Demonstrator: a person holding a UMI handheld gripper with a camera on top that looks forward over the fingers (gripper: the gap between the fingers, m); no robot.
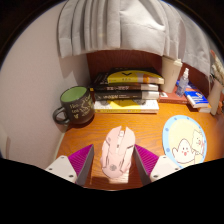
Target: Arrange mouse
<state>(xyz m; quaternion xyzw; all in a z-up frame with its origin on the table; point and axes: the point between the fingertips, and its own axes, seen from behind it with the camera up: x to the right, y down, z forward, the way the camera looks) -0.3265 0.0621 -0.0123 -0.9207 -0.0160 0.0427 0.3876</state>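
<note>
A white and pale pink mouse (116, 150) lies on the wooden desk (100, 128), pointing away from me. My gripper (115, 164) is open and the mouse stands between its two fingers, with a narrow strip of wood showing at either side. The magenta pads (82, 160) flank the mouse's rear half. The mouse rests on the desk with its shadow under its near end.
A green mug (74, 102) stands beyond the fingers to the left. A stack of books (128, 90) lies at the back against a white curtain. A round pale blue mat with a cartoon figure (184, 140) lies to the right. A small bottle (183, 80) and boxes stand behind it.
</note>
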